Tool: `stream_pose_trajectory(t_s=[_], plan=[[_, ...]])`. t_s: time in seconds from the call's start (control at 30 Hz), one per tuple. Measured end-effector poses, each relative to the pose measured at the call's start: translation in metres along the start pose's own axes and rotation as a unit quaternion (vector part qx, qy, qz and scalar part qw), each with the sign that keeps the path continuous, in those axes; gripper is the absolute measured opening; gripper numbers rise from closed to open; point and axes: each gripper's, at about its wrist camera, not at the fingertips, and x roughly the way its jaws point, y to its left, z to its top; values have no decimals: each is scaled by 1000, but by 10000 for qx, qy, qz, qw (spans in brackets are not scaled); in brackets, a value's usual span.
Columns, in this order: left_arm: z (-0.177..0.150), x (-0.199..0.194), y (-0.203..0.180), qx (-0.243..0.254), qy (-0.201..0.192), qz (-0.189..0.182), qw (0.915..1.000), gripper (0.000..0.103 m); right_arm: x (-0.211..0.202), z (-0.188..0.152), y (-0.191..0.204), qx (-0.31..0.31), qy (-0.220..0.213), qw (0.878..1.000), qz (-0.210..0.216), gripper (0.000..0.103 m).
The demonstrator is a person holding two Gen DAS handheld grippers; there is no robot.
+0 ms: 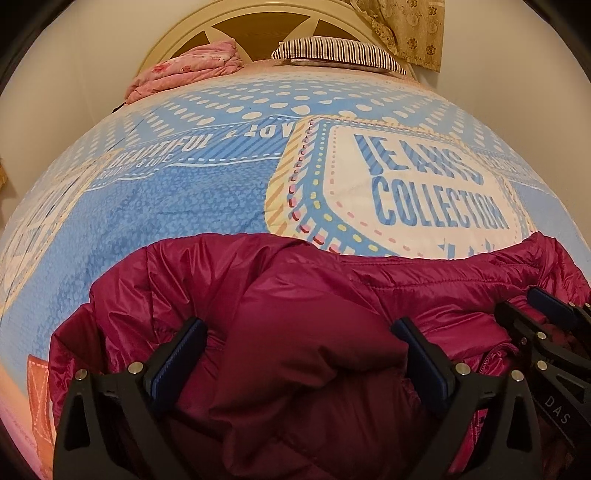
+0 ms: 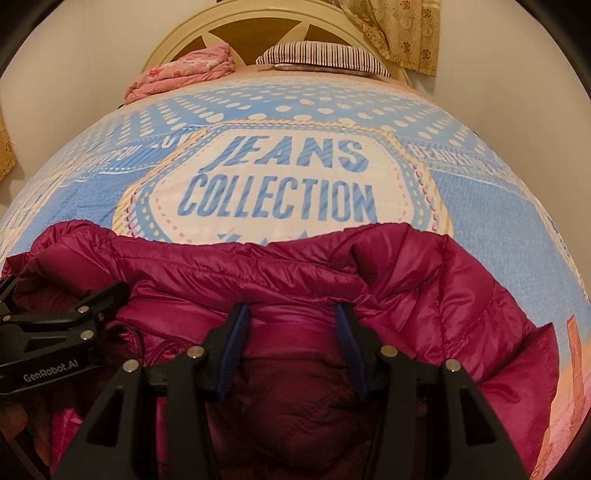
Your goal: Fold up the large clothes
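Note:
A magenta puffer jacket [image 1: 295, 295] lies bunched on the near part of the bed; it also shows in the right wrist view [image 2: 424, 280]. My left gripper [image 1: 299, 328] is open wide, its fingers either side of a thick fold of the jacket. It also shows at the left of the right wrist view [image 2: 74, 314]. My right gripper [image 2: 291, 314] is partly open, with a padded fold of the jacket between its fingers. It also shows at the right edge of the left wrist view [image 1: 546, 314].
The bed carries a blue and white "JEANS COLLECTION" cover [image 1: 184, 206], [image 2: 498, 199]. A folded pink quilt [image 1: 184, 70] and a striped pillow [image 1: 340, 53] lie by the cream headboard [image 2: 258, 22]. A patterned curtain [image 1: 410, 29] hangs at the back right.

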Motion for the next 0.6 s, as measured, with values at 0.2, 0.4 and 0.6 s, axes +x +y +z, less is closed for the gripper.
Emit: stream_pose_trajectory(t_s=[0.2, 0.4, 0.6], plan=[[1, 1, 0, 23, 11, 30, 10000, 101, 1, -1, 0, -29, -10, 10000, -27, 53], [1, 0, 0, -16, 17, -3, 10000, 102, 1, -1, 1, -49, -17, 10000, -42, 53], [11, -38, 3, -176, -340, 135, 9992, 102, -17, 6, -9, 95, -155, 9997, 148, 51]])
